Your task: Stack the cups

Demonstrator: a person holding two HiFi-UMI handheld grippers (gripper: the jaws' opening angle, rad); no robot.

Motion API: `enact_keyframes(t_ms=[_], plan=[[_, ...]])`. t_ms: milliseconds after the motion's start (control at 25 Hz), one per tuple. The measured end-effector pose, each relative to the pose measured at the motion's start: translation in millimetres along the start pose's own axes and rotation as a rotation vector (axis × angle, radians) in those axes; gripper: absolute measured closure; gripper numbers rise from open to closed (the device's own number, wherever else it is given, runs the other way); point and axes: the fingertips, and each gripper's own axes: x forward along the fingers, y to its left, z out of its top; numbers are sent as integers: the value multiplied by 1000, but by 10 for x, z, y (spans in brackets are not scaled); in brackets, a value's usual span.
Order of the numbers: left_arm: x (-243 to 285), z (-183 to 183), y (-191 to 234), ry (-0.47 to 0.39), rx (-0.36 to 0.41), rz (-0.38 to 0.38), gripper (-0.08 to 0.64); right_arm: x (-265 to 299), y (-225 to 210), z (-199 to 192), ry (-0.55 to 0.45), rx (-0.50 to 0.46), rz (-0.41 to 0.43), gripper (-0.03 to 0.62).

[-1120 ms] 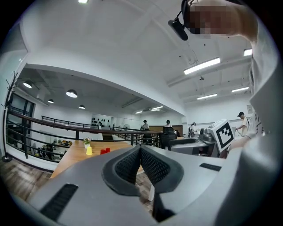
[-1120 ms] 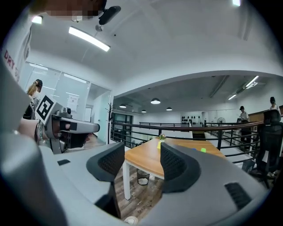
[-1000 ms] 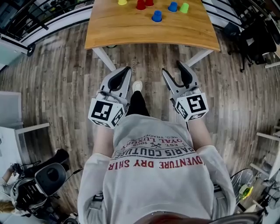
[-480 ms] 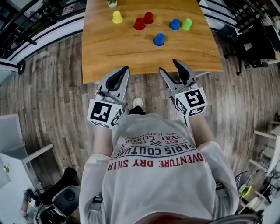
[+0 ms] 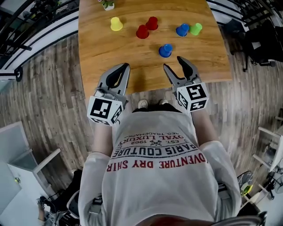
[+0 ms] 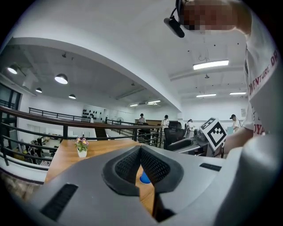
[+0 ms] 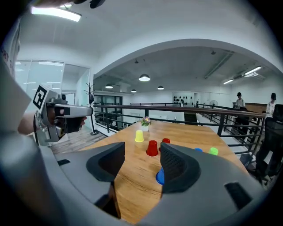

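Several small upturned cups stand on the wooden table (image 5: 106, 53): a yellow cup (image 5: 116, 24), two red cups (image 5: 142, 32) (image 5: 152, 23), a blue cup (image 5: 182, 30) beside a green cup (image 5: 195, 29), and a nearer blue cup (image 5: 166, 50). My left gripper (image 5: 124, 67) hovers over the table's near edge with its fingertips together and nothing in them. My right gripper (image 5: 174, 64) is open and empty, just short of the nearer blue cup (image 7: 160, 176). That cup also peeks through below the left gripper's (image 6: 140, 148) touching tips. In the right gripper view the yellow cup (image 7: 139, 136) and a red cup (image 7: 152, 148) lie ahead.
A small potted flower (image 5: 107, 4) stands at the table's far left edge. Black railings (image 5: 40, 17) run behind the table, and dark office chairs (image 5: 265, 39) stand to its right. A white cabinet (image 5: 17, 154) is on the wooden floor at my left.
Both grippers have travelled forward from over the floor to the table's near edge. The cups now sit closer in the head view. Neither gripper's jaws have changed.
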Motion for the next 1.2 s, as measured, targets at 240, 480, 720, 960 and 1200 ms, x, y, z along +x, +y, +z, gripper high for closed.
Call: enact_keyframes(t_ms=[240,480,720,960,1200], plan=[[456,-186,145,50,-26,38,544,442,-494,-470,151,16,26,344],[821,-232,228,77,-55,91,545,789,-754,-850,277,-12,119,337],[1078,-404,417,116,-71,134,544,1163,-809,-1103,358,-33,181,336],[1223,-487,425,124,-104,152,543,1263,-743,-1314,414,-34,250,336],[1297,-426,430,114,-90,166,545,1342,-734,-1350,425,-58,280,348]])
